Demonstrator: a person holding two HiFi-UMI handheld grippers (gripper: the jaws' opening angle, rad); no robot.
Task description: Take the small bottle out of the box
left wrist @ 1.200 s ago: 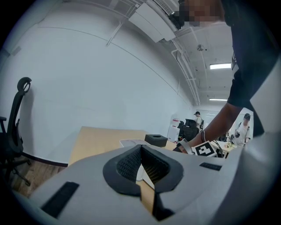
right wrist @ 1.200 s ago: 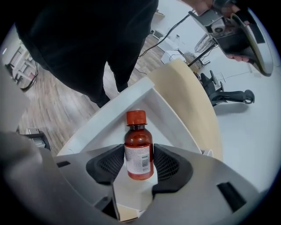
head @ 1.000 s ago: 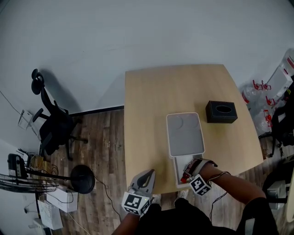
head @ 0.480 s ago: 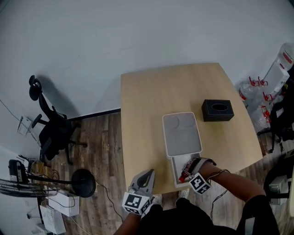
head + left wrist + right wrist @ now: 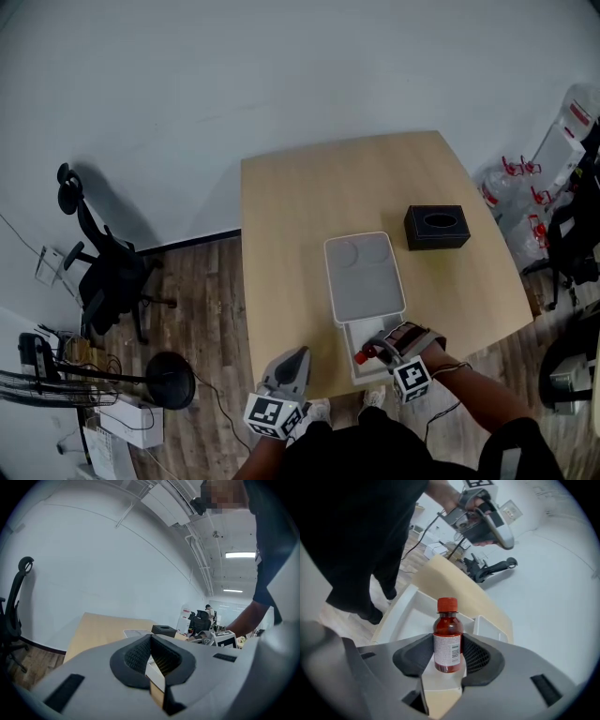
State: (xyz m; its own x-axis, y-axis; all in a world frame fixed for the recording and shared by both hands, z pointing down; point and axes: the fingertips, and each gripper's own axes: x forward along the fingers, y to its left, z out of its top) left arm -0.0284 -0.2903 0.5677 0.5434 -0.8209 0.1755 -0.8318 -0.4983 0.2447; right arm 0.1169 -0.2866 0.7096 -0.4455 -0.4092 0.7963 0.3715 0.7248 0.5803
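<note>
**Between the right fingers: bottle clamped over the open box**

Between the pads of the right gripper (image 5: 449,656) sits the small bottle (image 5: 448,639), squeezed on both sides at its labelled middle. Its long axis runs crosswise to the squeeze, and the red cap stands clear beyond the pads. Behind the bottle, past the fingertips, lie the white floor and wall of the box (image 5: 405,616). From the head view the bottle seems to hang over the box's open near end, beside the grey lid (image 5: 364,281). Whether its base has cleared the rim cannot be told.

Off to the far side of those fingertips, near the table's front edge, the left gripper (image 5: 151,656) hangs with its pads together on nothing. It is well apart from the box, so the right hand is the one in play.

By my reading, the coming move turns on carrying the bottle away from the box walls, cap end leading. A tilt could catch the base on the rim.
</note>
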